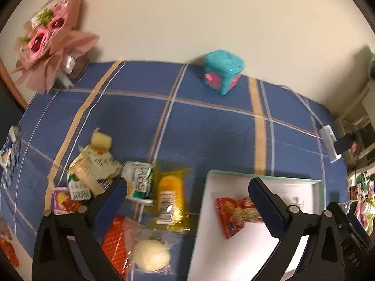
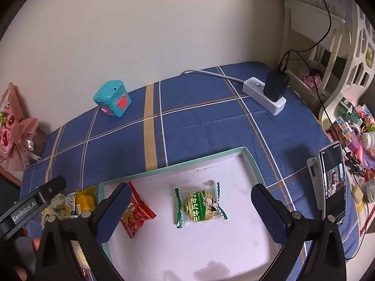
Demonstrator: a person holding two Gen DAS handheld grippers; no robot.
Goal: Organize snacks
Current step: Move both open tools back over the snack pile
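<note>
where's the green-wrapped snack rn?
Right wrist view: the green-wrapped snack lies flat mid-tray, right of the red snack packet, between the open tongs, untouched.

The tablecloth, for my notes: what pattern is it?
Blue tablecloth with white and tan plaid lines; right wrist view shows it best.

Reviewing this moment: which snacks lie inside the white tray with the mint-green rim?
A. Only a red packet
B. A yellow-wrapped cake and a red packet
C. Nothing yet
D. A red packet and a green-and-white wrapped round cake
D: the right wrist view shows the red packet and the green-and-white wrapped cake lying apart on the white tray; the yellow-wrapped cake lies outside it on the blue cloth.
</note>
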